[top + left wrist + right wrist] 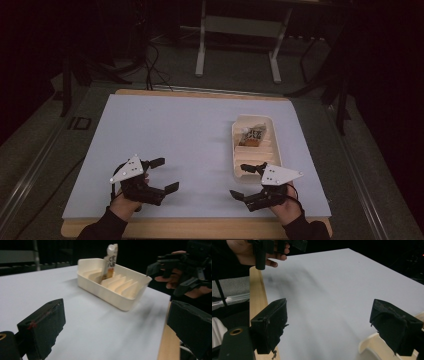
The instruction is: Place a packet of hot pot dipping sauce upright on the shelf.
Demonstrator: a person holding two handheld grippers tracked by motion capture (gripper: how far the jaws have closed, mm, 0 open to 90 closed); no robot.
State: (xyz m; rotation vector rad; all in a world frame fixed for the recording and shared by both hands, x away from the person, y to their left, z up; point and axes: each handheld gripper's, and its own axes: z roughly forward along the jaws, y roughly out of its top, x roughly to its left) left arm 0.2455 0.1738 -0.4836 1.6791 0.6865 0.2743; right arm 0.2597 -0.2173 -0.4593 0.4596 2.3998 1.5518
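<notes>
Tabletop [190, 135] of pale blue-grey board carries a cream ribbed tray [255, 172] on its right half. A printed snack packet [251, 135] stands in one of the tray's far slots, leaning upright against a divider; in the left gripper view it [110, 261] rises above the tray's rim [125, 304]. The left claw [164, 175] sits near the front edge at the left, jaws spread wide, nothing between them. The right claw [245, 181] is at the front right, jaws likewise apart and empty, one jaw just over the tray's near end. A hand [125, 202] holds each gripper.
</notes>
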